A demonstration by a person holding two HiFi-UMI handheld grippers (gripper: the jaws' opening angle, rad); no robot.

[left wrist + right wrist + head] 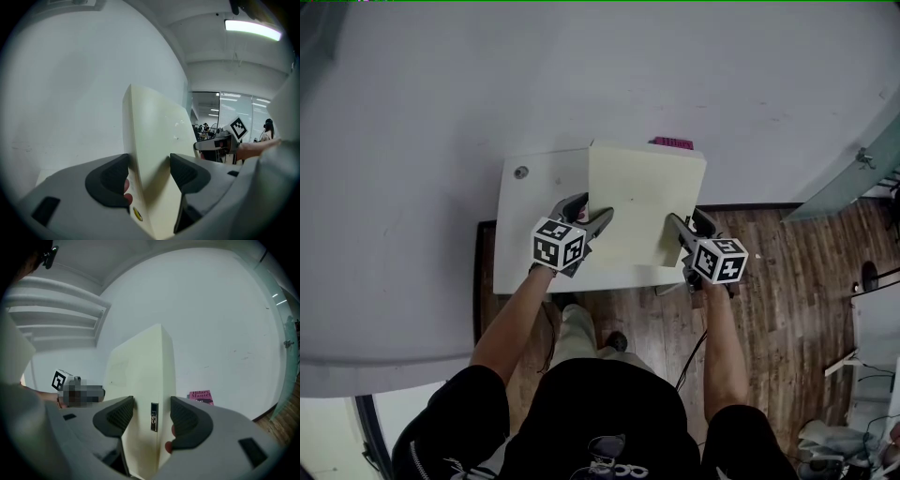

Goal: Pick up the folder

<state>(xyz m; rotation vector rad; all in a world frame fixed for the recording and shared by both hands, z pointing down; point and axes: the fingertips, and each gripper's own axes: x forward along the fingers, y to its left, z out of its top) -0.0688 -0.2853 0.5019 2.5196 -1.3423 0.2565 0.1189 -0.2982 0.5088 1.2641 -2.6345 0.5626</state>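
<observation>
The folder (pixel 645 192) is sitting over the right half of the table (pixel 534 202), reaching to its far edge, where a pink book (pixel 672 142) is peeping out behind it. The left gripper (pixel 589 216) is pinching the folder's left edge, jaws narrowed onto the thin board. The right gripper (pixel 686 225) is clamping the thicker right edge — the spine, judging by its label. So the folder is lying crosswise between the two, neither being nearer. Whether it is clear of the table I cannot tell. Any lift is going to need both rising together — level.
</observation>
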